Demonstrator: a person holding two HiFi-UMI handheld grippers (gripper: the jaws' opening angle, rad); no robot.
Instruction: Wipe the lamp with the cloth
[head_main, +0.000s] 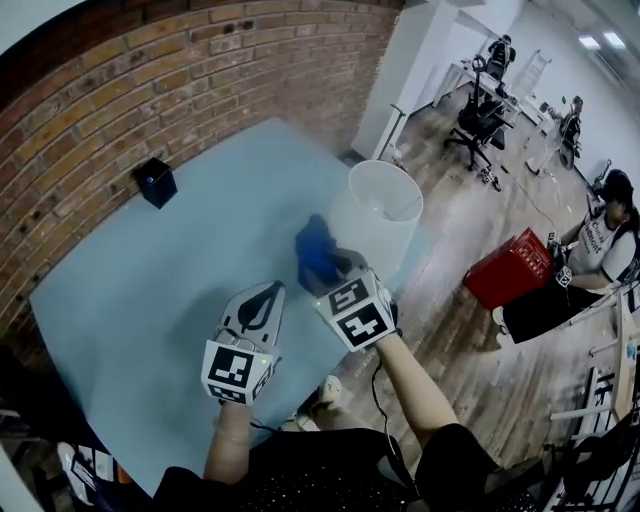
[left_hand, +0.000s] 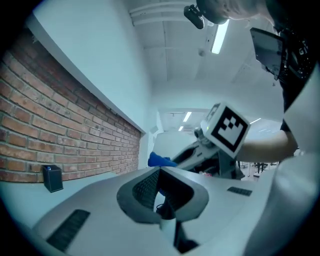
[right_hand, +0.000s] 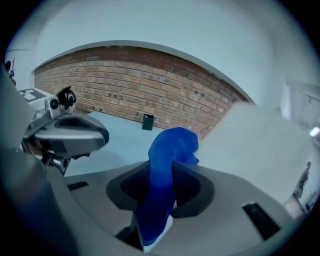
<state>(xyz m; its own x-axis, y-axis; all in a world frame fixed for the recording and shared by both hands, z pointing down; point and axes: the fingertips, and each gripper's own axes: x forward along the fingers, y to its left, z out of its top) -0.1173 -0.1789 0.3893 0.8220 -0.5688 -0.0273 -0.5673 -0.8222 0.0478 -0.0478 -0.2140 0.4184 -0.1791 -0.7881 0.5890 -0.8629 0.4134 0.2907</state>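
The right gripper (head_main: 337, 268) is clamped on the blue cloth (head_main: 317, 250), which touches the side of the white lamp (head_main: 380, 228) shade at frame centre. The left gripper (head_main: 264, 302), jaws together and empty, hovers just lower left over the tabletop (head_main: 140, 290). A black box (head_main: 157, 182) stands upper left.

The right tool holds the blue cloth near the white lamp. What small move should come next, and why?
Probably ease the right tool toward the white lamp shade until the blue cloth presses on its side. The tool is shut on the cloth, and the cloth sits just beside the shade; whether they touch, I cannot tell.
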